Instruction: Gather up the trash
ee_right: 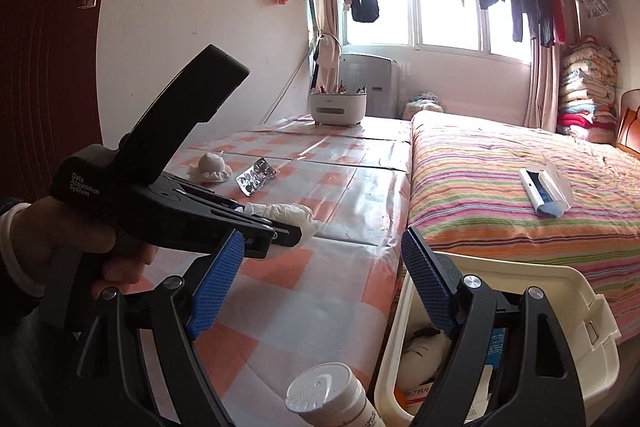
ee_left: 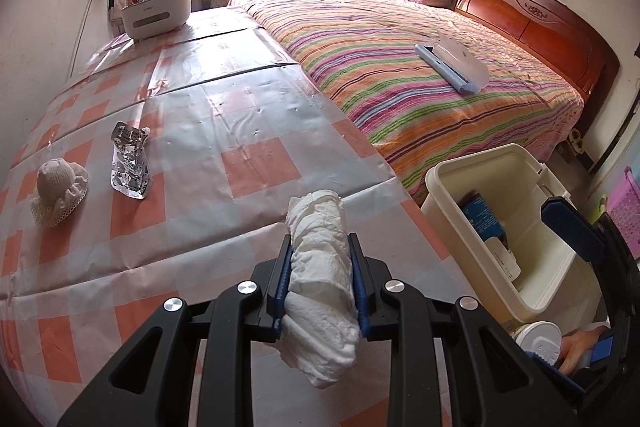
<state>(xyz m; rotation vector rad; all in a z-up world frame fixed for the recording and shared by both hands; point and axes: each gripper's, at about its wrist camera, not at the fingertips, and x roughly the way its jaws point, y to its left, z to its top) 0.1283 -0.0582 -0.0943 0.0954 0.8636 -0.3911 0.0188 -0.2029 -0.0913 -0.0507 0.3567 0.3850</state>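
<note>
My left gripper (ee_left: 320, 239) is shut on a crumpled white tissue (ee_left: 320, 287), held above the checked tablecloth (ee_left: 256, 163) near its front edge. In the right wrist view the left gripper (ee_right: 294, 227) shows at the left with the tissue (ee_right: 288, 213) sticking out of it. A foil blister pack (ee_left: 128, 163) (ee_right: 256, 181) lies on the table. The cream bin (ee_left: 452, 179) (ee_right: 560, 279) stands between table and bed and holds a blue box (ee_left: 482, 219). My right gripper (ee_right: 322, 239) is open over the bin's left rim, its pads bare. A white capped bottle (ee_right: 328, 397) (ee_left: 538, 341) shows below its jaws.
A small knitted hat (ee_left: 58, 187) sits beside the blister pack. A white organiser with pens (ee_left: 156, 13) stands at the table's far end. The striped bed (ee_left: 400, 67) carries a blue and white brush (ee_left: 452, 67). A purple basket (ee_left: 626, 203) is at the right edge.
</note>
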